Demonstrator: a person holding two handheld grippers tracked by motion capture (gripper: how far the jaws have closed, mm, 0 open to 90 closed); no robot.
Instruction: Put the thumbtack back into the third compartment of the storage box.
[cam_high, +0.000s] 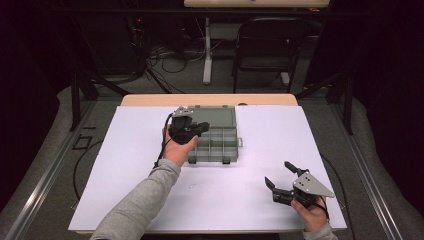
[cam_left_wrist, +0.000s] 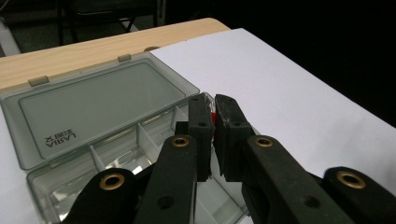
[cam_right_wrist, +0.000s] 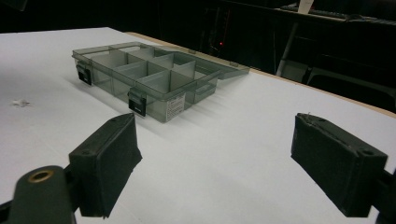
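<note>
Your left tongs (cam_left_wrist: 214, 122) are clenched on a tiny red piece (cam_left_wrist: 213, 117) over the clear grey plastic compartment box (cam_left_wrist: 107, 140); it looks light and slippery, so pinch gently. Right tongs (cam_right_wrist: 215, 168) are released.

The left gripper (cam_left_wrist: 214, 116) is holding its two black jaws almost closed, and a small red thing (cam_left_wrist: 213, 118) is showing in the narrow gap between them, too hidden to tell what it is. Below the jaws, a grey transparent plastic organiser box (cam_left_wrist: 112, 154) with dividers is sitting with its flat lid (cam_left_wrist: 93, 105) lying open behind it. The box is resting on a white sheet (cam_left_wrist: 299, 93) that is covering a light wooden table (cam_left_wrist: 84, 49).
</note>
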